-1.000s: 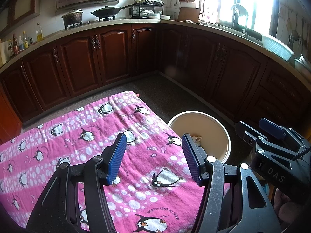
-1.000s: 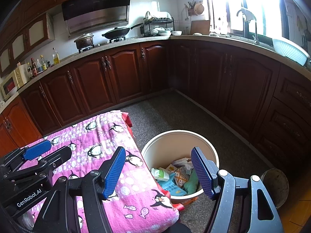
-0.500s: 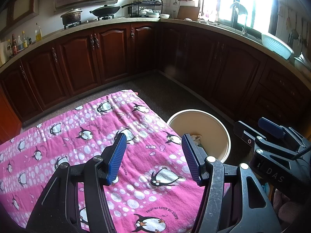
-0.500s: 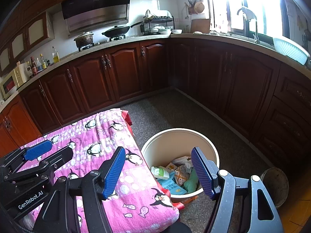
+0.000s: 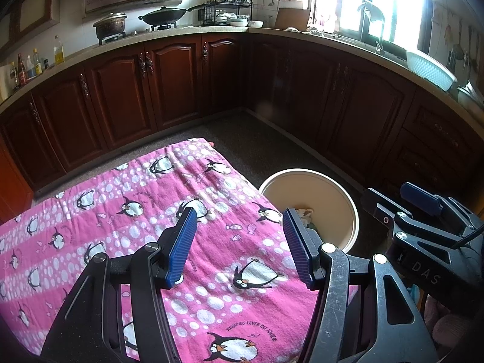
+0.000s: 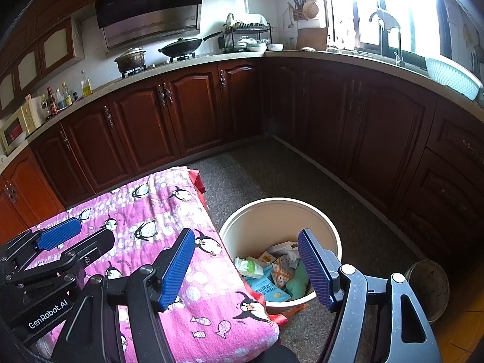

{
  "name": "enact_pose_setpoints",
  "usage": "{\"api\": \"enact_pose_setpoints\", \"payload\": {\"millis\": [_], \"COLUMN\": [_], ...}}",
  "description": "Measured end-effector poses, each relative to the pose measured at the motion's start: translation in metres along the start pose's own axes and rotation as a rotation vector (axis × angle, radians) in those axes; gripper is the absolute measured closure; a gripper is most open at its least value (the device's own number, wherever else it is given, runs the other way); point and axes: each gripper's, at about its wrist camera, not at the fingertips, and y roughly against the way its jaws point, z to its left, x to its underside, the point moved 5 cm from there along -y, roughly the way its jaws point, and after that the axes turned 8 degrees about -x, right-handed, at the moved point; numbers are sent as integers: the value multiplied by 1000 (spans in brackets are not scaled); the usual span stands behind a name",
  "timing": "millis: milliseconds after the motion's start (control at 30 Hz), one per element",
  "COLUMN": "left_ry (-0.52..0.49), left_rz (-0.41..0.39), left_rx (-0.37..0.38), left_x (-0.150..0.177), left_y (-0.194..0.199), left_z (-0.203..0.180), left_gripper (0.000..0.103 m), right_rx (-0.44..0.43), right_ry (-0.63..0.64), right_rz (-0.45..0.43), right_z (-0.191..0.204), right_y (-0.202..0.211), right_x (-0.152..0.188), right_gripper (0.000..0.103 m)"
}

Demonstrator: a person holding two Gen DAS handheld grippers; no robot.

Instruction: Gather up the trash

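A cream round bin (image 6: 272,208) stands on the floor beside the table's right edge; in the left wrist view the bin (image 5: 338,190) shows mostly its inner wall. Inside it lie several pieces of trash (image 6: 272,275): a white-green packet, blue and orange wrappers, crumpled paper. My left gripper (image 5: 239,242) hangs open over the pink penguin cloth (image 5: 127,211), nothing between its blue pads. My right gripper (image 6: 245,264) is open too, above the table's right edge and the bin. Each gripper shows in the other's view: the right gripper (image 5: 423,220) and the left gripper (image 6: 57,251).
Dark wooden cabinets (image 6: 193,112) run around the room under a stone counter with a pot, wok, dish rack and bottles. A grey round pot (image 6: 429,287) sits on the floor at the lower right. Speckled floor (image 6: 266,172) lies between table and cabinets.
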Motion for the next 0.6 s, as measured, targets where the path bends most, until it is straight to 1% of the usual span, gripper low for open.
{"api": "enact_pose_setpoints", "payload": {"millis": [600], "left_ry": [-4], "left_rz": [4], "left_rx": [3], "left_x": [3], "left_y": [-1], "left_z": [0], "left_gripper": [45], "right_rx": [-1], "right_ry": [-3], "right_rz": [6], "right_z": [0], "right_y": [0], "right_x": [1], "right_gripper": [33]}}
